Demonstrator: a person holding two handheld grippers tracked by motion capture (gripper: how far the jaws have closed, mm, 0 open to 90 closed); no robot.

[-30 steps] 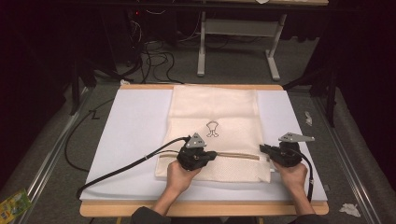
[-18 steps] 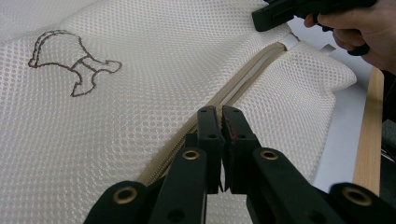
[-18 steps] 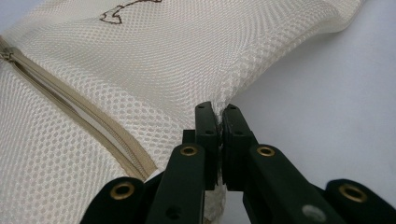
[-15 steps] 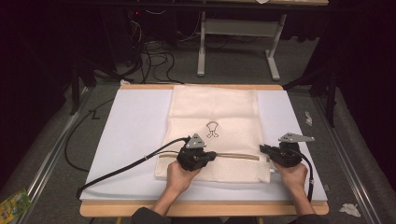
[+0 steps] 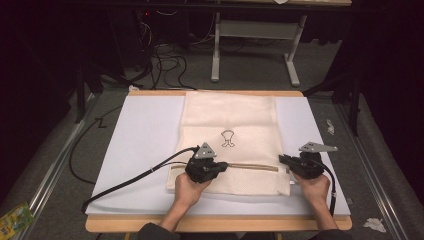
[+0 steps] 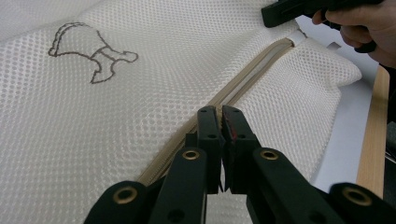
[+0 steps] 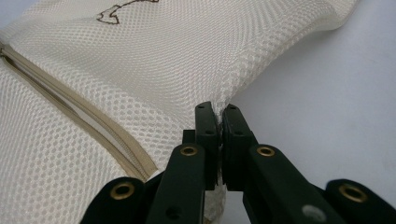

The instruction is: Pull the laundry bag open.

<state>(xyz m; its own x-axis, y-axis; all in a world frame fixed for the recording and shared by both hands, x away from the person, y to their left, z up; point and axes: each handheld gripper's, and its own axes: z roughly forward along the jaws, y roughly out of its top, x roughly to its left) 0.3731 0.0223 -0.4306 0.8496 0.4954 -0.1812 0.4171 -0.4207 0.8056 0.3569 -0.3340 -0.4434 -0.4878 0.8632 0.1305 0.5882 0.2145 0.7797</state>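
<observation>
1. The mesh bag (image 5: 230, 145) lies flat on the white tabletop (image 5: 145, 145) at the frame's centre, its zipper (image 5: 250, 166) running left to right near the bottom edge.
2. The left claw (image 6: 219, 122) is clenched on the zipper line, apparently at the slider.
3. The right claw (image 7: 218, 116) is clenched on the bag's right edge seam.
4. The zipper's long axis stretches between the claws; the left one is nearer the slider.
5. What the bag holds cannot be told.

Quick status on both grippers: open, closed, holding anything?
Left gripper: shut, jaws at the zipper of the mesh bag; what it pinches cannot be told.
Right gripper: shut on the mesh bag's side edge.
</observation>
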